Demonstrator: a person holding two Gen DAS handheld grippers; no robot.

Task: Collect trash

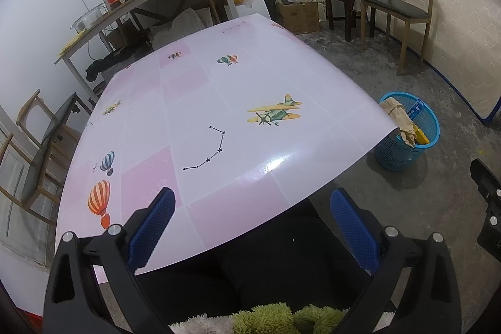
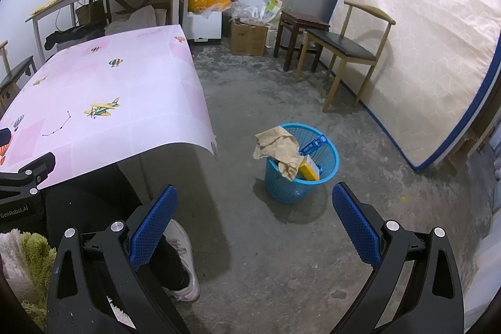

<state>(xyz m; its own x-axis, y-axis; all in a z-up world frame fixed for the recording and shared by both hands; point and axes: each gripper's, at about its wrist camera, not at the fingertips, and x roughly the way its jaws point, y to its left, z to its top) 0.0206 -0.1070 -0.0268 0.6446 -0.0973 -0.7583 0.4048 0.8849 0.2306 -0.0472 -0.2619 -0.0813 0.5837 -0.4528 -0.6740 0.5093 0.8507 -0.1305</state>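
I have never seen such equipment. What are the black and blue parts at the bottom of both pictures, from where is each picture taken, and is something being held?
These are two hand-held grippers, each with a camera looking forward along its blue fingers. One picture comes from the left gripper, above the near edge of the table with its pink cartoon cloth; no trash shows on it. The other comes from the right gripper, aimed at the floor and the blue basket, which holds crumpled brown paper and a yellow box. Both grippers are open and hold nothing.

The basket (image 2: pixel 301 168) stands on the floor (image 2: pixel 250 240) at 3 o'clock of the bench (image 2: pixel 125 89), with crumpled paper (image 2: pixel 278 147) in it.
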